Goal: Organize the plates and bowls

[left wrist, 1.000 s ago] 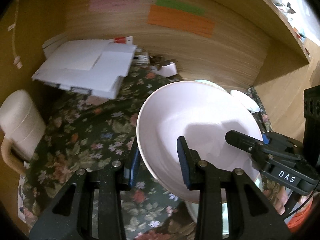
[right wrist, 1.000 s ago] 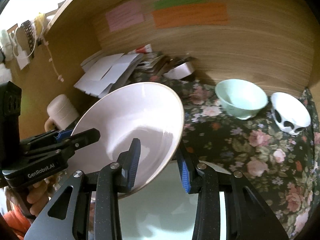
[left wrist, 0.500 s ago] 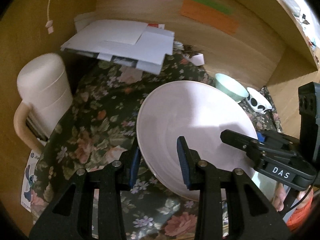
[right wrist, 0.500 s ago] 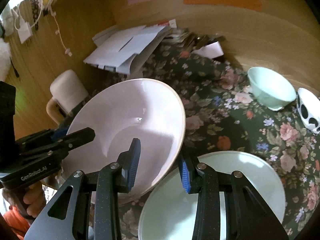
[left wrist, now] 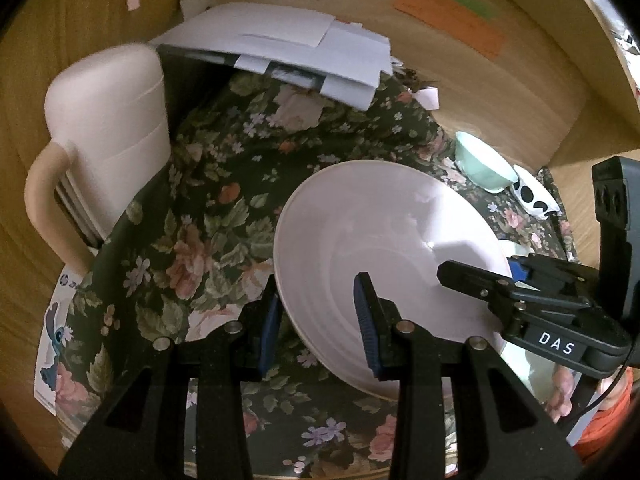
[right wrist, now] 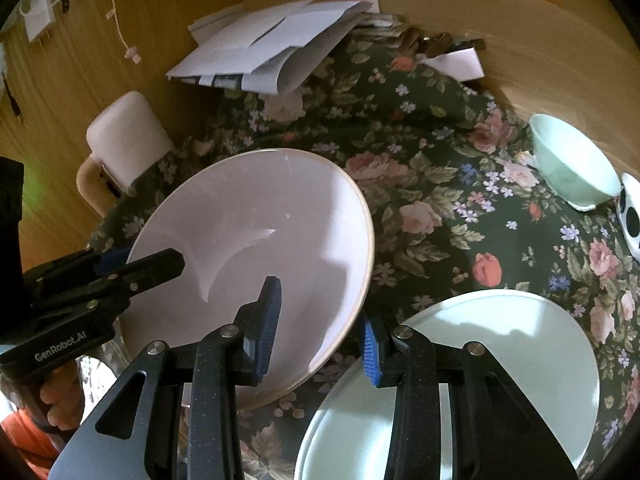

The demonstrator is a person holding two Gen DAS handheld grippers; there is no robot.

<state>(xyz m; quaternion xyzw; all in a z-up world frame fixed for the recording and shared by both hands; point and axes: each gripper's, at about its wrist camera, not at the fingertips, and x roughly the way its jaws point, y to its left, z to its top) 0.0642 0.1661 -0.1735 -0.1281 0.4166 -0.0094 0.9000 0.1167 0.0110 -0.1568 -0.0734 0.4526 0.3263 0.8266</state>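
- The left gripper (left wrist: pixel 316 322) is narrowly open, with both pads clamped on the near-left rim of the pink plate (left wrist: pixel 384 248).
- The right gripper (right wrist: pixel 320 324) grips the opposite rim in the same manner.
- The pink plate is tilted above the floral cloth (right wrist: pixel 432 184).
- A pale green plate (right wrist: pixel 500 360) lies flat on the cloth, just beside the pink plate.
- A green bowl (right wrist: pixel 572 160) and a spotted bowl (right wrist: pixel 632 216) stand beside each other near the back wall.
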